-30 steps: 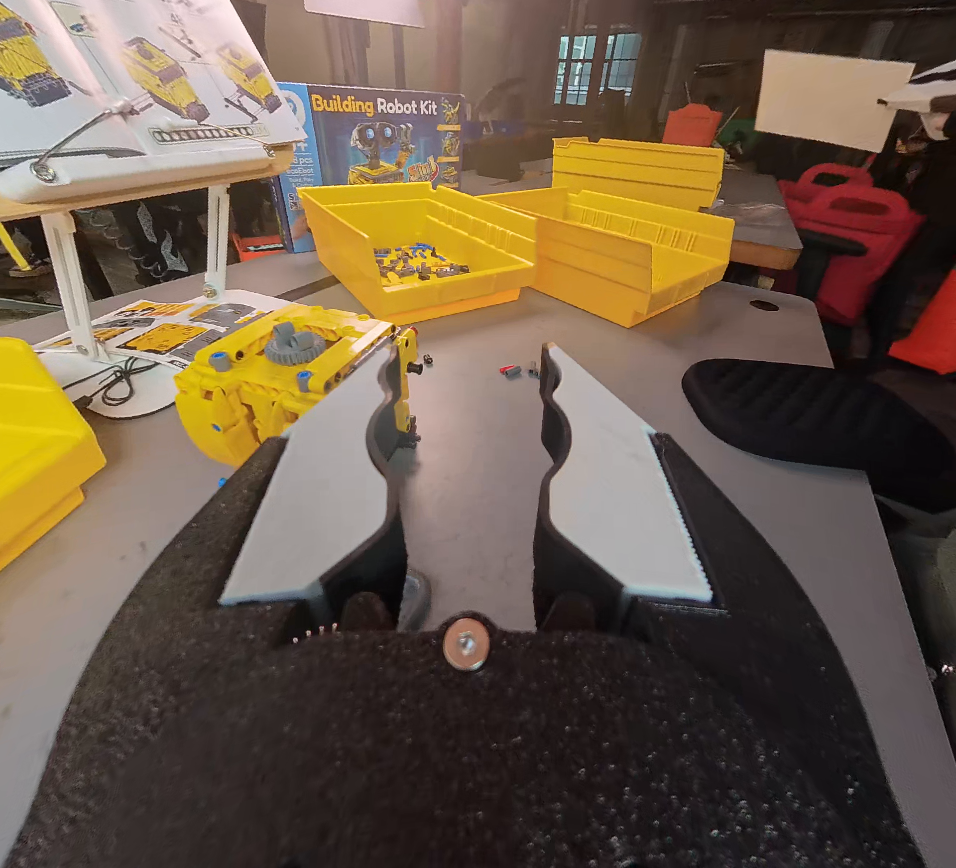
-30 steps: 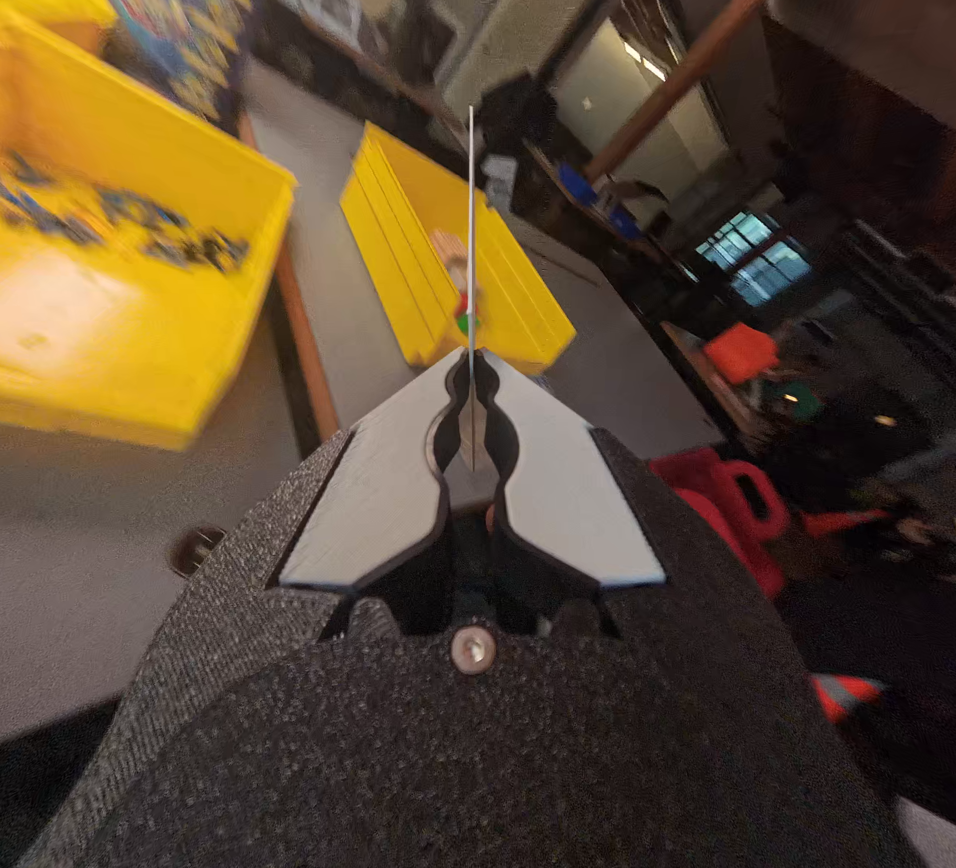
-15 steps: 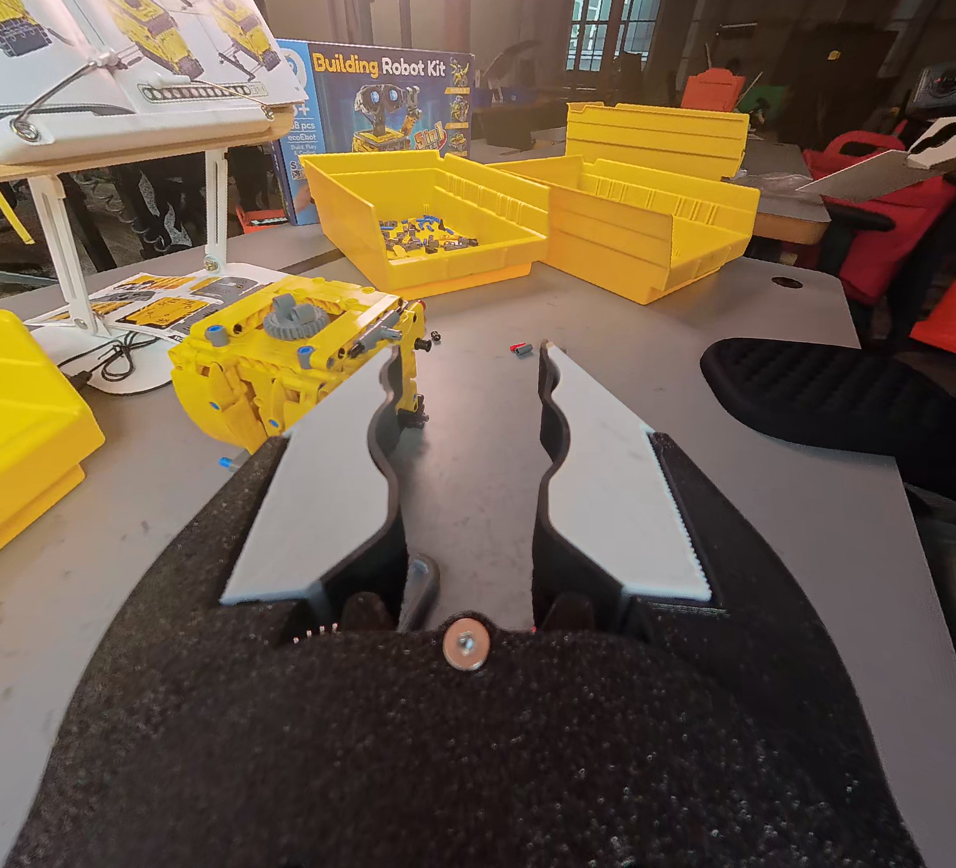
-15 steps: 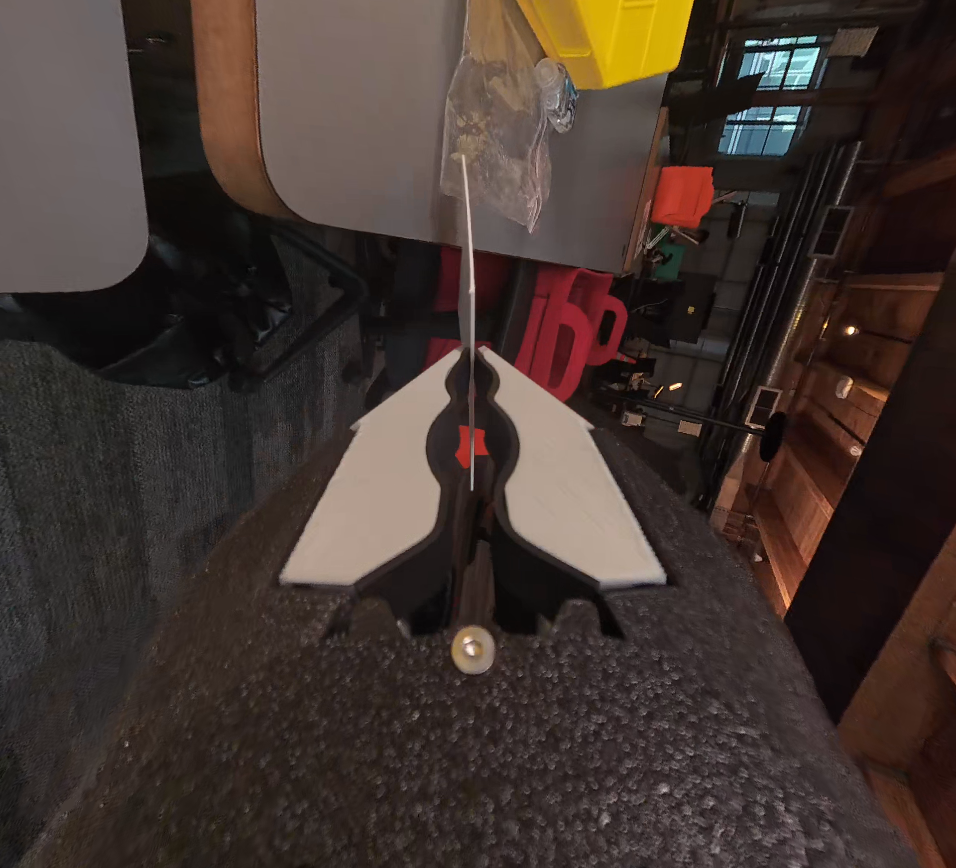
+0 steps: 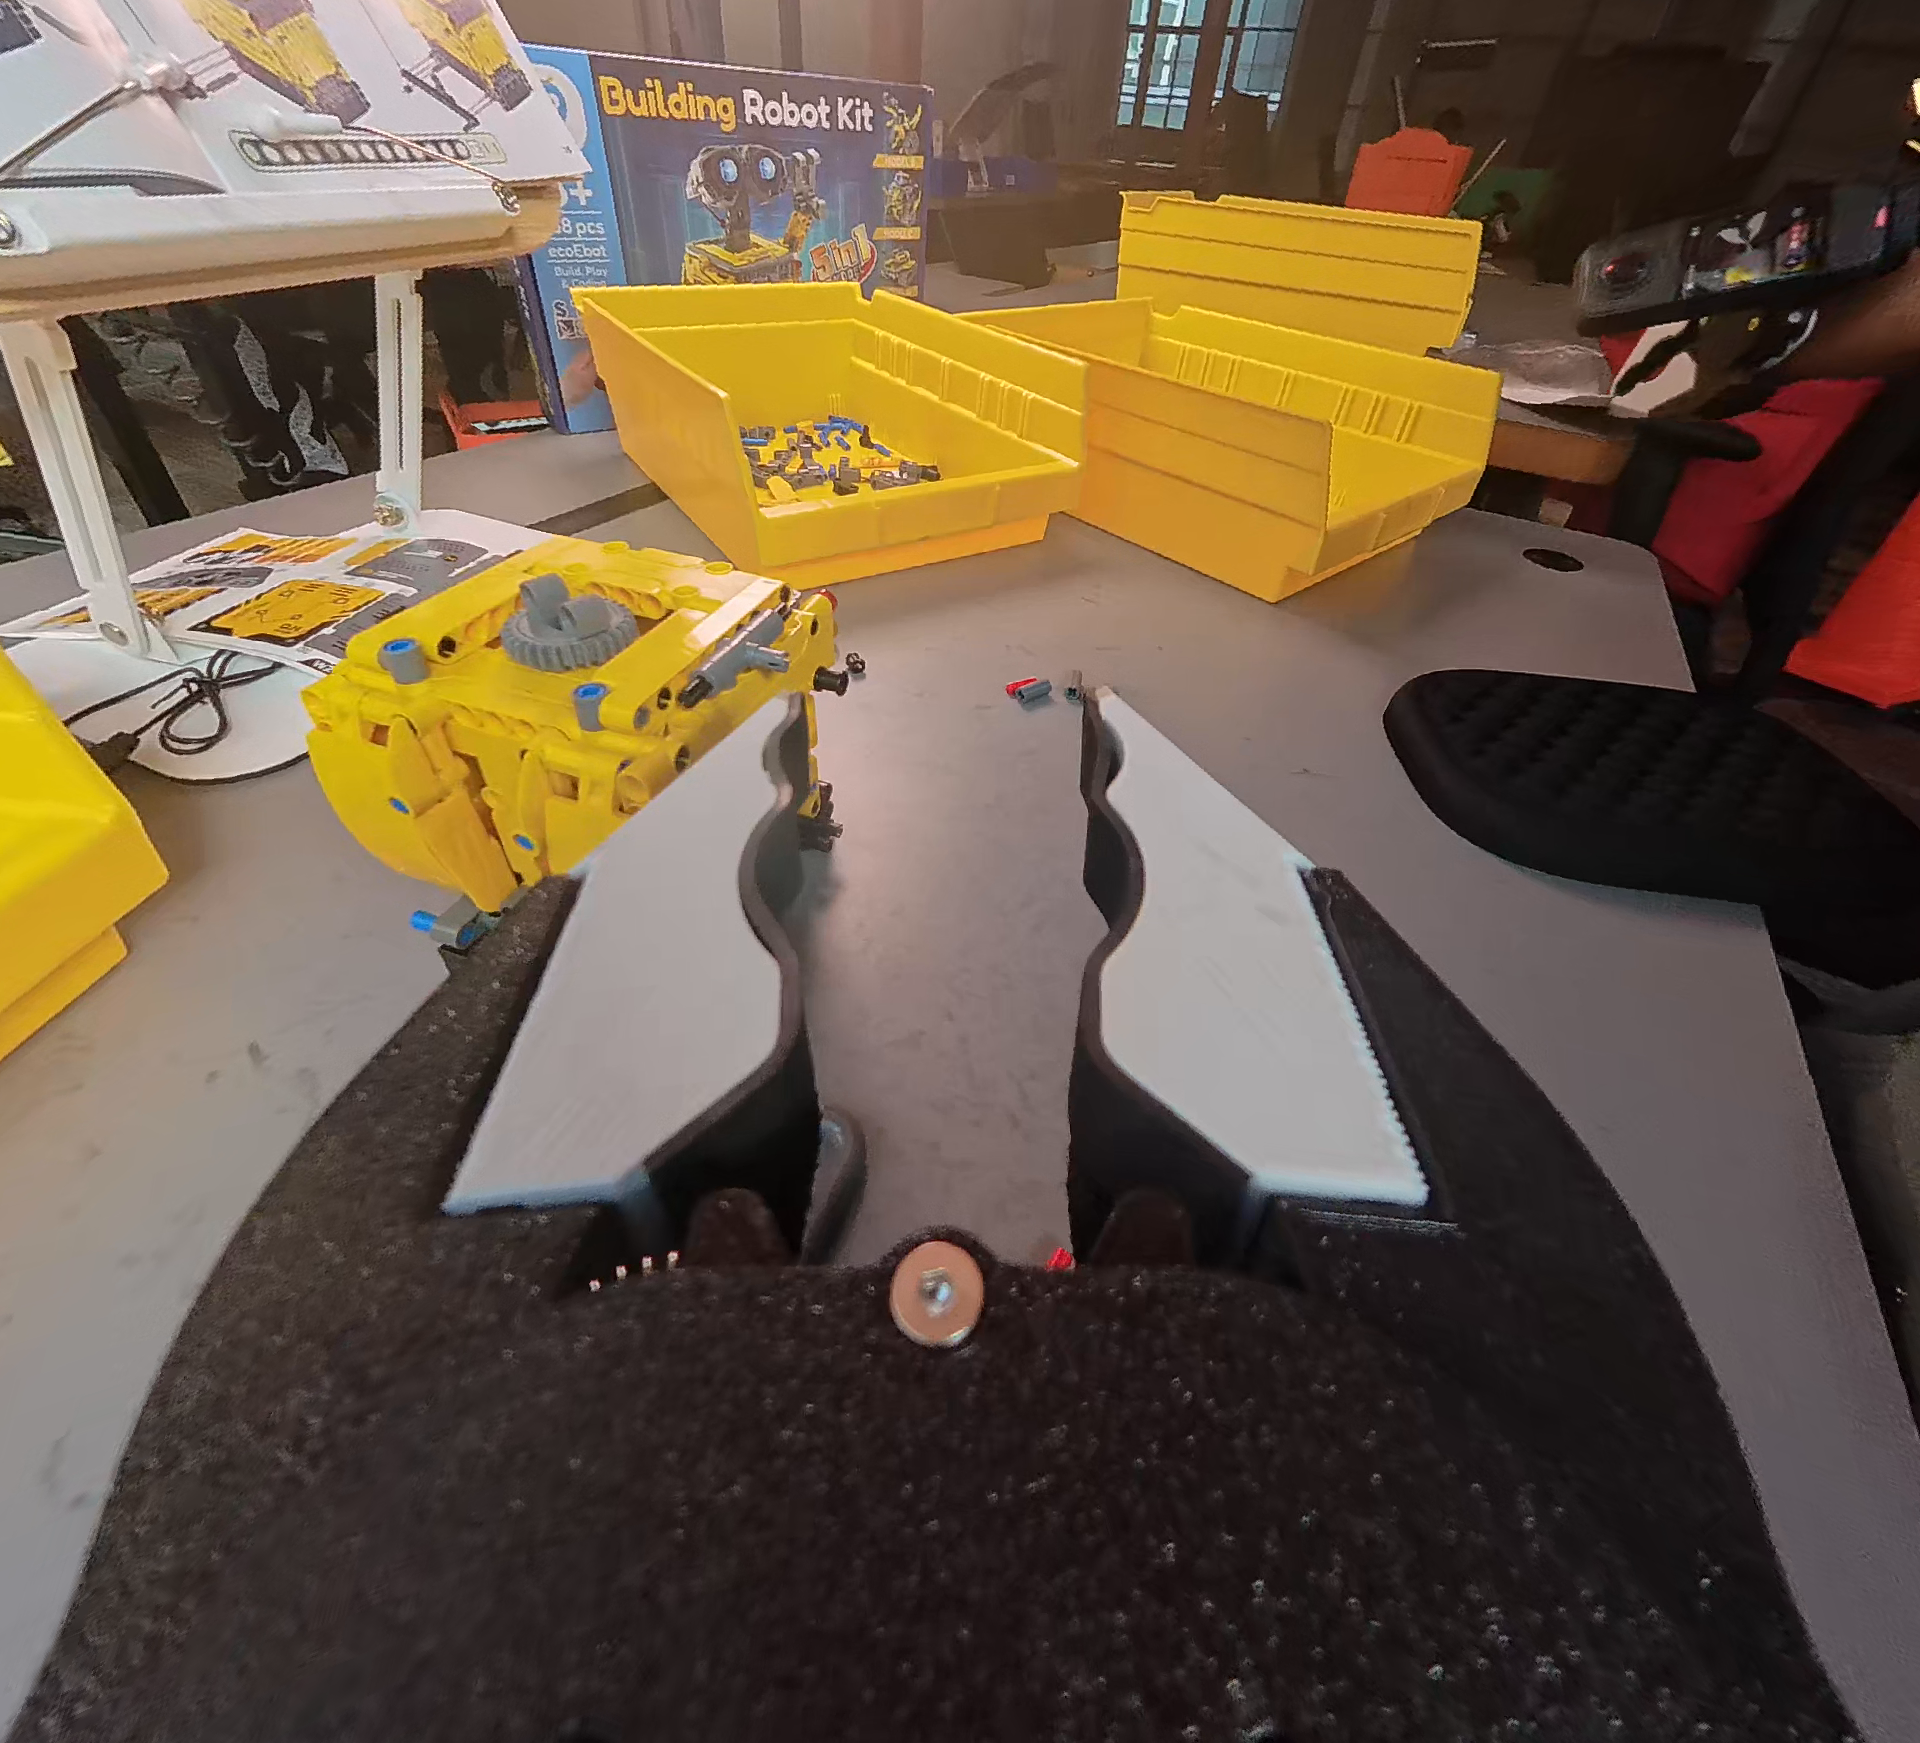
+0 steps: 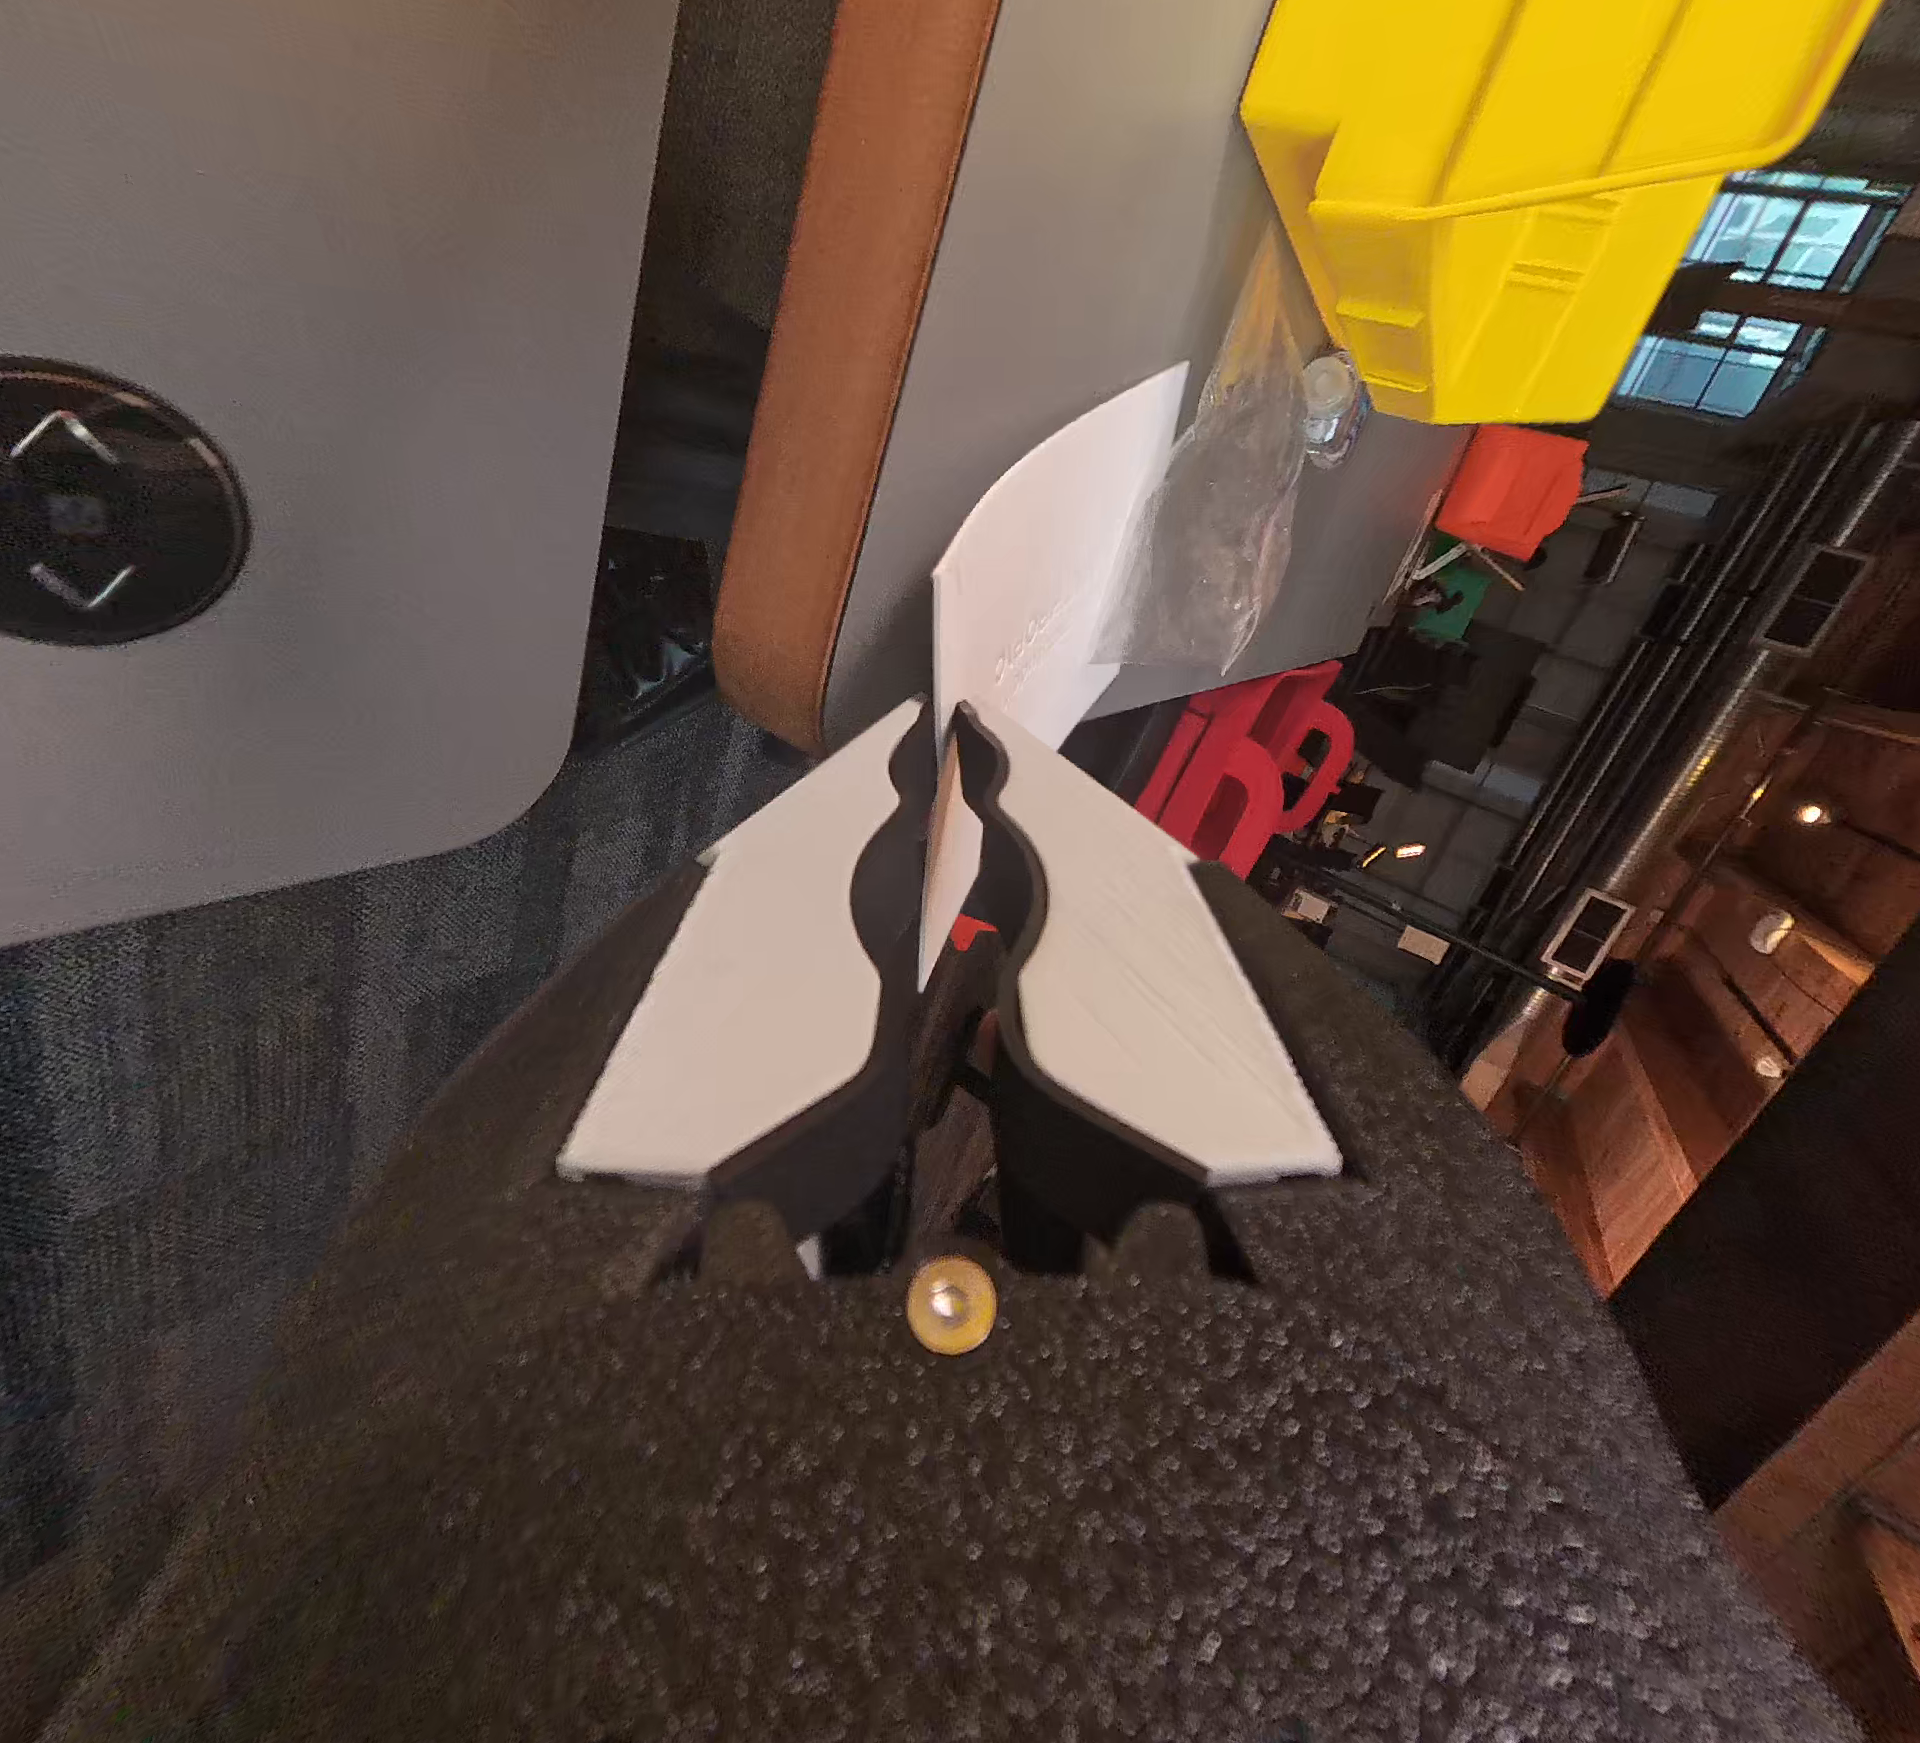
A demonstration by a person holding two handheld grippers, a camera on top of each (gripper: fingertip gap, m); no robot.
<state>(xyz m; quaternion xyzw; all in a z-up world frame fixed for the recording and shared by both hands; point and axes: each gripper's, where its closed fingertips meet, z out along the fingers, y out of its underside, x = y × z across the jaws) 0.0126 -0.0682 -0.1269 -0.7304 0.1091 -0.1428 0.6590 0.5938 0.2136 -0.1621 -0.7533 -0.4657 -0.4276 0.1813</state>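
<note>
Hovering low over the grey table (image 5: 1299,654), the left tool (image 5: 940,717) is released, its fingers spread with bare tabletop between them. Just left of its left fingertip sits a yellow brick model (image 5: 540,717), nearly touching; ahead of the right fingertip lie a few small pins (image 5: 1034,687). Farther back stand a yellow bin (image 5: 831,415) holding loose parts, then a second bin (image 5: 1288,436). The right tool (image 6: 940,719) is clenched on a white card (image 6: 1049,581), gripping its near edge, the card reaching towards a clear bag (image 6: 1216,540) beside a yellow bin (image 6: 1538,83).
</note>
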